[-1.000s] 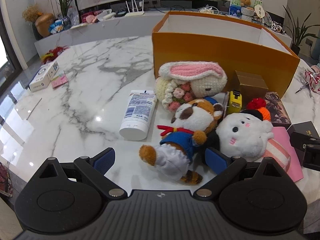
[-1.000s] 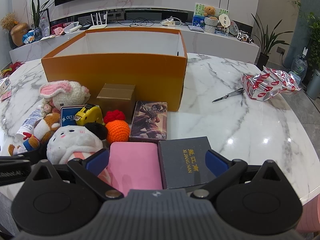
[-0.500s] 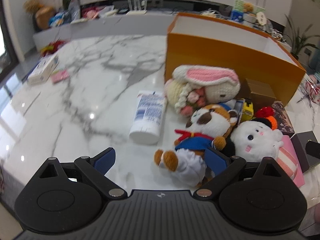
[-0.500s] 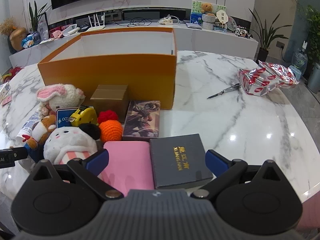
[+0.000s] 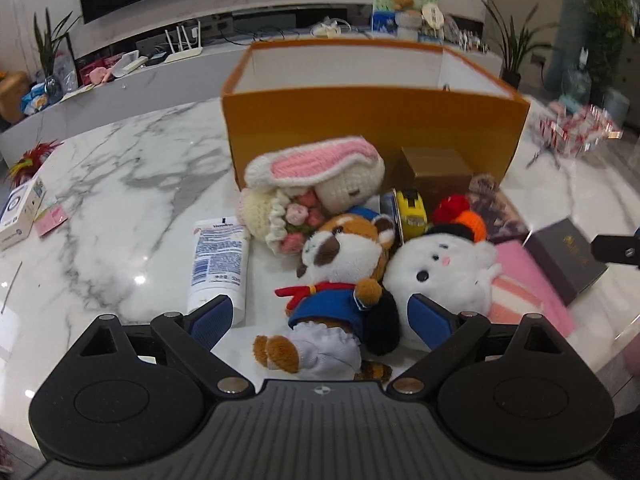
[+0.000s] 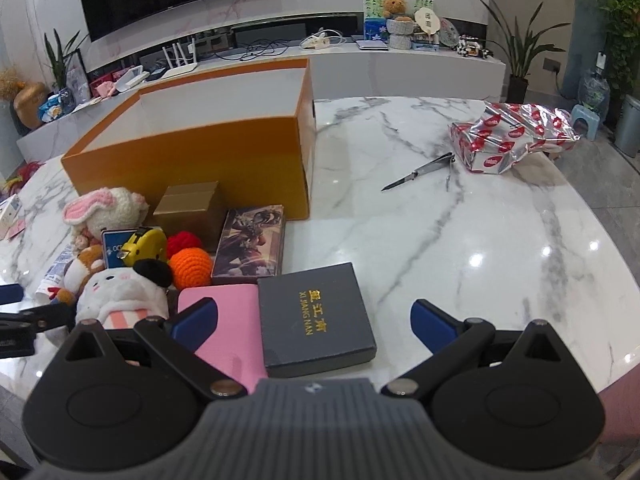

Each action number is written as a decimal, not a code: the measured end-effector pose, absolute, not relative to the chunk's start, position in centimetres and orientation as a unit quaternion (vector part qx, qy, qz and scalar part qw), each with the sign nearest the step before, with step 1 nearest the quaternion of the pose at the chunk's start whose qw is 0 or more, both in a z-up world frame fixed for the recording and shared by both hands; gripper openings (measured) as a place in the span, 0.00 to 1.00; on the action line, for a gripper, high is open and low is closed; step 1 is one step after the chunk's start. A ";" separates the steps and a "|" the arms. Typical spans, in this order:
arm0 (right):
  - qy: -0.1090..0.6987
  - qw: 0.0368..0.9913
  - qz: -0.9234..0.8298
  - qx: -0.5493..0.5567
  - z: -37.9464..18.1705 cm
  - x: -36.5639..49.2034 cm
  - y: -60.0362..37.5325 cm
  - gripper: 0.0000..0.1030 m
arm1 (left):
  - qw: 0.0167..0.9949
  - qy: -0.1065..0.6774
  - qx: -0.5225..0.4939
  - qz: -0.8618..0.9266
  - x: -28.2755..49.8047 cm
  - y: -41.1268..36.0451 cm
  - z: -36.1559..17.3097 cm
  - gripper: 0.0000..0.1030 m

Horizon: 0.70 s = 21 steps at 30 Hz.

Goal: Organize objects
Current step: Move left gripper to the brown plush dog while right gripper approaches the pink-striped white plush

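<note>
1. My left tongs (image 5: 320, 314) are spread wide and grasp nothing; they hang low over the plush fox in the blue jacket (image 5: 340, 276), whose body lies between the two blue pads without touching either, as far as I can see.
2. My right tongs (image 6: 314, 320) are likewise released and empty, with the dark grey gift box (image 6: 314, 314) and the edge of the pink box (image 6: 224, 320) below the gap.
3. The orange cardboard box (image 5: 372, 120) stands open on the marble bench (image 5: 120, 184). What shows of its inside is bare white wall; I see nothing in it, though its floor is hidden from both views.
4. Everything I would sort lies in a heap in front of the box: the crocheted rabbit (image 5: 320, 184), the white plush with the striped body (image 5: 444, 268), the lotion tube (image 5: 220, 256), the yellow tape measure (image 5: 410, 210), the gold carton (image 5: 438, 168), the red and orange yarn balls (image 6: 188, 260) and the picture box (image 6: 250, 240).
5. I judge the task barely begun: no item is put away, and the whole pile is left.
</note>
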State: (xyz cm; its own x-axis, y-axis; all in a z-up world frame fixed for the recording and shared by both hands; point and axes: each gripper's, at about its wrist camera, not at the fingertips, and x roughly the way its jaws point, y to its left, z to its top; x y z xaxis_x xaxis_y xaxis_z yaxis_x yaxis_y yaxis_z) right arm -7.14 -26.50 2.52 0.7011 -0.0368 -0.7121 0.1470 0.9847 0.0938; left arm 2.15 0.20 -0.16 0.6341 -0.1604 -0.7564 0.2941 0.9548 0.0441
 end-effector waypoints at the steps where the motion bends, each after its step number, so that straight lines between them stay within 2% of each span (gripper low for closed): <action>1: 0.386 0.919 -0.043 0.072 2.5 -7.1 -26.5 0.99 | 0.900 0.408 0.085 -0.124 2.3 0.0 -0.4 1.00; 7: 0.386 0.920 0.014 0.069 2.3 -7.1 -25.3 0.99 | 0.892 0.431 0.016 -0.136 3.2 1.9 -1.0 1.00; 12: 0.378 0.924 0.046 0.039 2.3 -7.1 -23.5 0.99 | 0.895 0.426 0.091 -0.092 2.8 1.5 -1.4 1.00; 21: 0.365 0.923 0.118 -0.039 1.9 -7.4 -20.2 0.99 | 0.894 0.409 0.128 -0.131 3.9 -0.5 -1.8 1.00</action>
